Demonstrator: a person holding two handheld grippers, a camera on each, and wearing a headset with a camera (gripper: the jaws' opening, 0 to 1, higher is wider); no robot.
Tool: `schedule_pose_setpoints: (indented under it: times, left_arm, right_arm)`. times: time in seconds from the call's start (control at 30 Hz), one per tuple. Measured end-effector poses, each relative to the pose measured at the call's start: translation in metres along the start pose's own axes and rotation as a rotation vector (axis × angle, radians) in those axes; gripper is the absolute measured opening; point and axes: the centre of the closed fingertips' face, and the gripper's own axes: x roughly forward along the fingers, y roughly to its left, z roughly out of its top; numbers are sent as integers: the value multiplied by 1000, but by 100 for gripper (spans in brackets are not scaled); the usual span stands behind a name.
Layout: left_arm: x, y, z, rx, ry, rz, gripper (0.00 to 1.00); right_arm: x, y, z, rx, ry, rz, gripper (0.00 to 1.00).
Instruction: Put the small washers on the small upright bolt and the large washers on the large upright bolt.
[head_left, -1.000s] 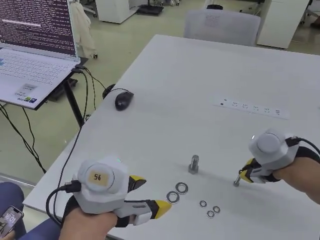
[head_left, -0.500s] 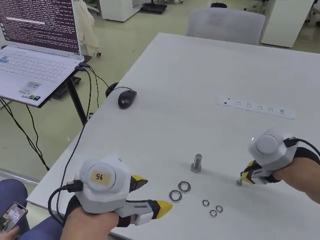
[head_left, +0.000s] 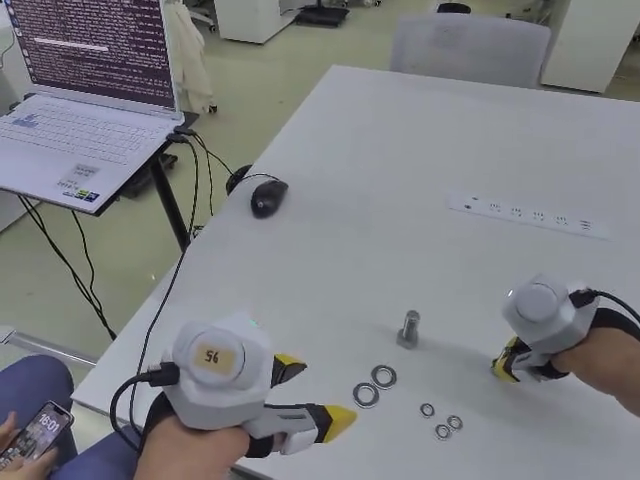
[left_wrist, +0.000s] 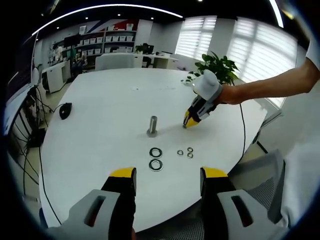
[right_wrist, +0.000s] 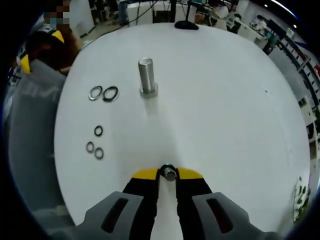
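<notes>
The large bolt (head_left: 409, 328) (right_wrist: 146, 75) (left_wrist: 152, 125) stands upright on the white table (head_left: 400, 180). Two large washers (head_left: 375, 385) (right_wrist: 103, 93) (left_wrist: 155, 157) lie flat just in front of it, and three small washers (head_left: 442, 421) (right_wrist: 96, 143) (left_wrist: 186, 152) lie to their right. My right gripper (head_left: 508, 367) (right_wrist: 170, 175) rests on the table to the right of the large bolt, shut on the small bolt (right_wrist: 170, 173), whose head shows between the yellow tips. My left gripper (head_left: 315, 395) (left_wrist: 169, 175) hovers open near the table's front edge, short of the washers, with nothing in it.
A black mouse (head_left: 268, 197) (left_wrist: 65, 110) lies at the table's left edge and a white power strip (head_left: 527, 217) farther back on the right. A laptop (head_left: 90, 100) sits on a stand off the table to the left; a grey chair (head_left: 470, 45) stands at the far end.
The head camera has shifted, so everything sits further right in the picture. The right gripper's tips now cover the small bolt, which showed beside them before. The left gripper has hardly moved.
</notes>
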Motion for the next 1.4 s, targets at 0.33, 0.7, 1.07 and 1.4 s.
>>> schedule_pose_setpoints:
  times: [0.33, 0.7, 1.07, 1.4]
  left_arm:
    - [0, 0, 1, 4, 4, -3, 50]
    - [3, -7, -2, 33, 23, -36, 50]
    - [7, -8, -2, 93, 51, -94, 50]
    - [14, -7, -6, 160, 90, -180, 50]
  right_arm:
    - [-1, 9, 5, -13, -26, 9, 23]
    - [-34, 12, 6, 86, -169, -79, 32]
    - [-67, 42, -13, 249, -293, -161, 31]
    - [-48, 83, -13, 329, -306, -116, 24]
